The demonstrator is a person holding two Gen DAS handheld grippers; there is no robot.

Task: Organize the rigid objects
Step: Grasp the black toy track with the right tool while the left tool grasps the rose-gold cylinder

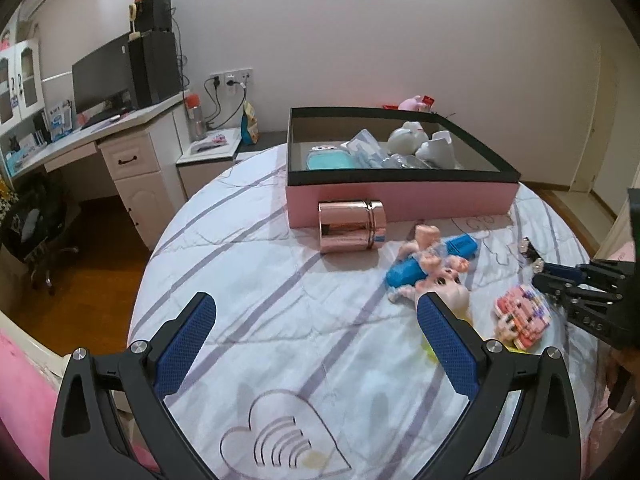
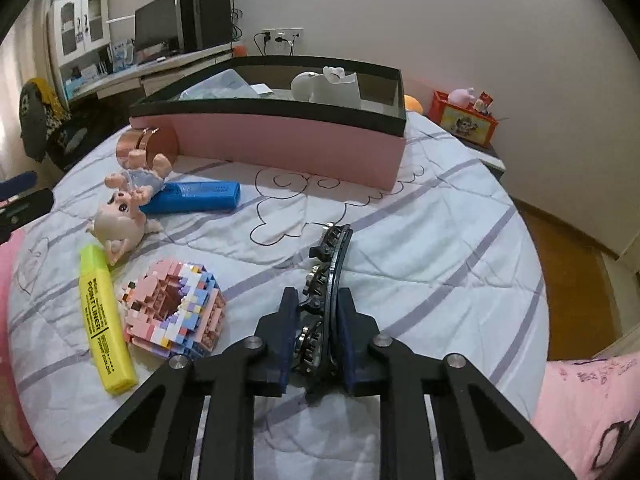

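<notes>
My right gripper [image 2: 318, 294] is shut on a black curved hair clip [image 2: 334, 256] set with metal studs, just above the striped bed sheet. Left of it lie a pink brick model [image 2: 176, 312], a yellow highlighter [image 2: 102, 320], a pig doll [image 2: 124, 212] and a blue case [image 2: 196, 196]. A rose-gold tin [image 1: 352, 226] lies on its side against the pink box [image 1: 400, 200] with a black rim, which holds white ceramic pieces and packets. My left gripper [image 1: 316, 304] hangs open and holds nothing, over bare sheet in front of the tin, with the doll [image 1: 436, 276] by its right finger.
The round bed ends in wooden floor [image 1: 92, 276] on the left and right. A desk with a monitor [image 1: 100, 76] stands at the back left. A red tin box [image 2: 464, 122] sits on a bedside cabinet. A pink pillow [image 2: 588, 400] lies at the near right.
</notes>
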